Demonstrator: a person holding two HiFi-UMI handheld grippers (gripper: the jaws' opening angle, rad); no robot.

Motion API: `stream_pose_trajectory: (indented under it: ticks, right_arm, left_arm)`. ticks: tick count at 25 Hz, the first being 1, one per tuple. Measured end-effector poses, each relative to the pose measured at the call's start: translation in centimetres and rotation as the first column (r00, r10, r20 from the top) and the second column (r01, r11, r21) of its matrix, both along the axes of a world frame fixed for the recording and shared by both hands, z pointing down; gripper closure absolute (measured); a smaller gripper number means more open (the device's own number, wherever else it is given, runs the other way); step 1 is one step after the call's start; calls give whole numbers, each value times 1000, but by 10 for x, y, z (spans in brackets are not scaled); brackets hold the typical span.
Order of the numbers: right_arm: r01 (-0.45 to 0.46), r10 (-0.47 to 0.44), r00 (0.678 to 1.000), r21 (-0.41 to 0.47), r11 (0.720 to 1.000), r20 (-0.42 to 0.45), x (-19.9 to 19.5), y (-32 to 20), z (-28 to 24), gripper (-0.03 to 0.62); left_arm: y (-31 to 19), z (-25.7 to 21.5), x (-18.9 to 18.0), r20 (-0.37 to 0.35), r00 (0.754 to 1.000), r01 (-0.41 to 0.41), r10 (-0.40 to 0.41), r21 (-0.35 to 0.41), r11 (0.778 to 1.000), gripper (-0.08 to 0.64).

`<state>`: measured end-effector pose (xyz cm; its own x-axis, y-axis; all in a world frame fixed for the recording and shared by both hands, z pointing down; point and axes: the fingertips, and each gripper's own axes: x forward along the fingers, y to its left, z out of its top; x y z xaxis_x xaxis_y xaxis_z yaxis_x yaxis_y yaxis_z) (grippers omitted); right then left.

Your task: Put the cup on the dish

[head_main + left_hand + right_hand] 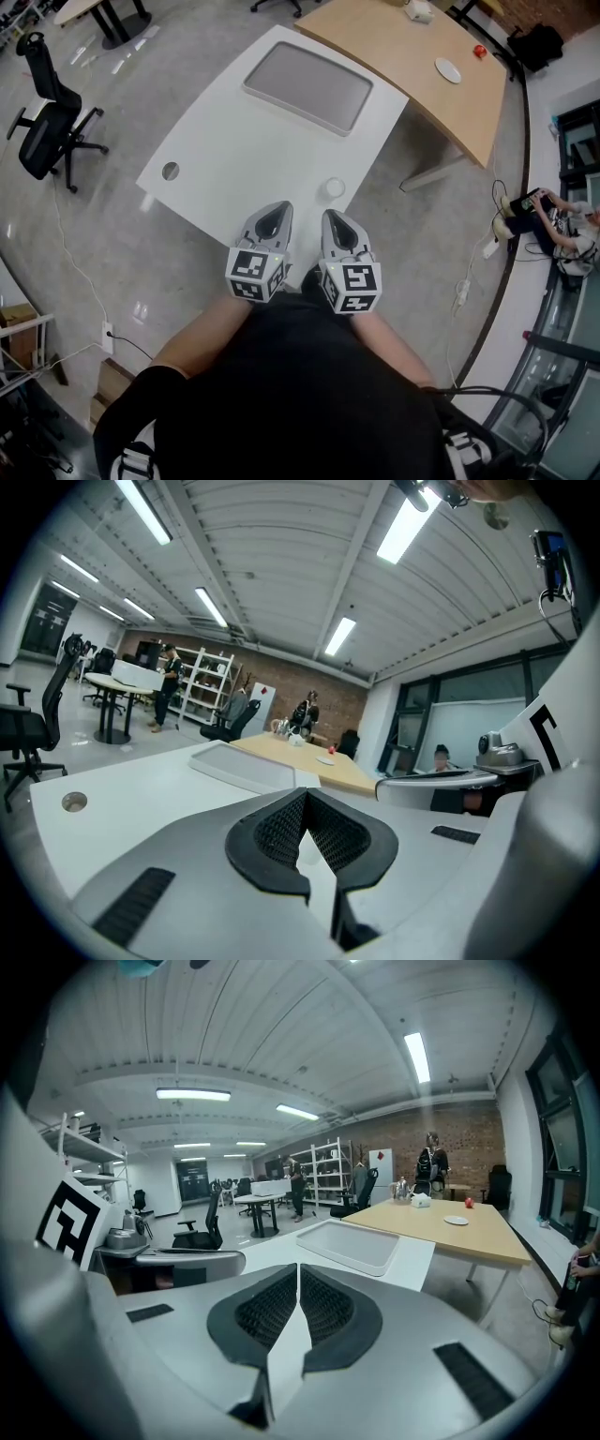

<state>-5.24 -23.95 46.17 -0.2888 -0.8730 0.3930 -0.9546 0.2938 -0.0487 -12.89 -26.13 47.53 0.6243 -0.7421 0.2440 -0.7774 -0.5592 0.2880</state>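
**Cup ungripped**

At lower centre, left gripper (274,210) and right gripper (336,218) are held shut, empty. Just beyond, the cup (334,187) is seen on the white table (234,159). Jaws should be opened before approach; the tray (291,110), likely the dish, lies farther.

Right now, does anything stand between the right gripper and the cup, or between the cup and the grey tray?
Nothing visible does. The cup sits just ahead of the right gripper, and only bare white table lies between it and the grey tray.
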Motion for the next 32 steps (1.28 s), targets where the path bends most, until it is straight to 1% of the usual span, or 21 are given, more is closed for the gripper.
stream_pose_trajectory:
  ticks: [6, 11, 18, 24, 29, 31, 32]
  right_arm:
    - [-14, 15, 1000, -34, 999, 5, 9, 9, 15, 577]
    - [-34, 35, 999, -87, 996, 10, 25, 13, 38, 577]
    - [30, -26, 999, -169, 985, 23, 44, 2, 80, 577]
    - [47, -45, 999, -213, 976, 15, 56, -19, 103, 576]
    - [66, -67, 998, -253, 965, 5, 76, -38, 121, 575]
    - [77, -78, 997, -271, 959, 7, 81, -46, 129, 567]
    - [87, -87, 996, -282, 955, 12, 81, -50, 134, 552]
  left_arm:
    - [3, 7, 9, 25, 1000, -15, 15, 1, 1000, 557]
    - [5, 22, 20, 57, 998, -19, 20, -32, 999, 557]
    - [-10, 41, 44, 106, 994, -9, 15, -56, 998, 557]
    - [-29, 59, 62, 138, 990, -12, 22, -75, 997, 557]
    - [-47, 81, 78, 187, 982, 3, 15, -95, 995, 557]
    - [-54, 91, 82, 207, 978, 10, 13, -110, 994, 557]
    - [-57, 95, 83, 214, 977, 13, 13, -118, 993, 557]
